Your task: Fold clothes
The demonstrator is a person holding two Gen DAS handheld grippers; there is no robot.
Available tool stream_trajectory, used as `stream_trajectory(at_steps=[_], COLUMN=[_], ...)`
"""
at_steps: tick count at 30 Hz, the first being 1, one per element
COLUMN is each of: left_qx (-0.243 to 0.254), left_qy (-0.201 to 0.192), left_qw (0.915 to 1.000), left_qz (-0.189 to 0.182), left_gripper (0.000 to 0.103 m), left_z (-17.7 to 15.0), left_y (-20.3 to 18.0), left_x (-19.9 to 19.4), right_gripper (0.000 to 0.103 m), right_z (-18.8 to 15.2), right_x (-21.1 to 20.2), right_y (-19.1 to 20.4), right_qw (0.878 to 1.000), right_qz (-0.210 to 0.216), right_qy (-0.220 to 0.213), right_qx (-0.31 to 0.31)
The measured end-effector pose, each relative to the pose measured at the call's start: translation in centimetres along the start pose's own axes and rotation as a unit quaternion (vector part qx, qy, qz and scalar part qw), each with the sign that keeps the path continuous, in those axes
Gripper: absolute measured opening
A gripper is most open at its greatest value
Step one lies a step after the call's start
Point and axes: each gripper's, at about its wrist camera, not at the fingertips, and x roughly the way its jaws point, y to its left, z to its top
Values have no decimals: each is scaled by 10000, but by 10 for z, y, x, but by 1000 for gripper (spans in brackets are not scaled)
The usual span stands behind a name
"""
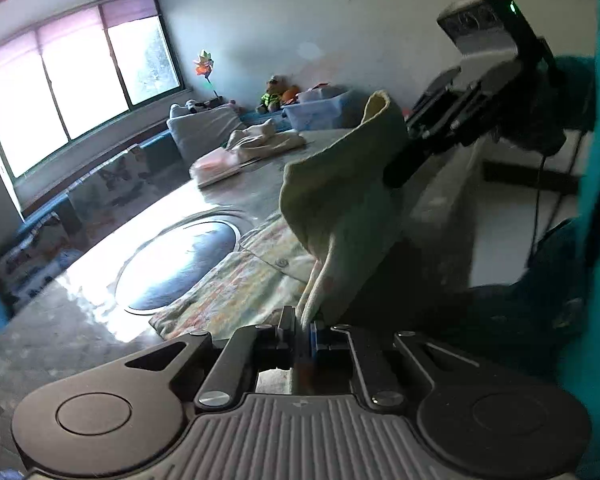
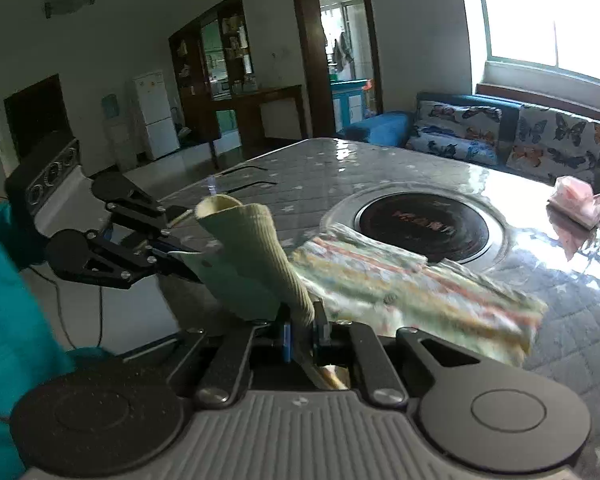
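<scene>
I see both tongs, left (image 1: 306, 326) and right (image 2: 302, 326), clamped on the pale yellow-green ribbed cuff of a pastel patterned garment (image 2: 412, 288), lifted mid-frame above the glossy grey bench (image 2: 380, 168).

Table (image 2: 380, 168): bare from 10 to 12 o'clock; inset hotplate (image 2: 424, 228) at 1; folded clothes (image 2: 576, 200) at 2.
</scene>
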Motion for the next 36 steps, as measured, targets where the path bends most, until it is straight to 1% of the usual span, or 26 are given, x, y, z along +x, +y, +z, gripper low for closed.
stream_trajectory(at_steps=[2,5,10,15,19,24,27,29,31,32,33,34,36], left_qx=[-13,-3,1,84,-3,-305,-476,-597,-678,-706,-734,-766,-853], left_qy=[-12,-54,-137,-115,118,497,631,705,740,752,764,780,824], left_qw=[10000,10000,9999,9995,9996,9980,9966,9955,9947,9944,9941,9936,9922], left_qz=[-38,-25,97,270,267,234,211,197,214,231,249,276,386], left_gripper=[8,8,8,8,8,8,8,9,12,12,14,18,24], left_z=[2,8,26,43,45,38,30,26,22,21,20,20,18], left_y=[-1,7,37,74,103,133,141,145,147,148,148,149,151], left_x=[3,11,35,72,112,161,176,184,184,184,184,185,185], right_gripper=[8,8,8,8,8,8,9,13,14,19,21,21,25], right_z=[0,6,25,49,62,60,53,46,41,38,36,35,34], right_x=[0,7,20,42,72,116,135,148,155,156,157,156,153], right_y=[2,-8,-30,-65,-100,-137,-148,-154,-159,-160,-160,-160,-161], right_qw=[9999,9998,9995,9987,9977,9953,9932,9918,9906,9899,9890,9885,9874], right_qz=[-11,-97,-281,-509,-655,-844,-955,-1008,-1059,-1120,-1196,-1243,-1341], right_qy=[101,160,99,56,182,414,552,638,695,693,682,657,583], right_qx=[-52,-21,-64,-51,44,241,361,451,514,527,535,559,613])
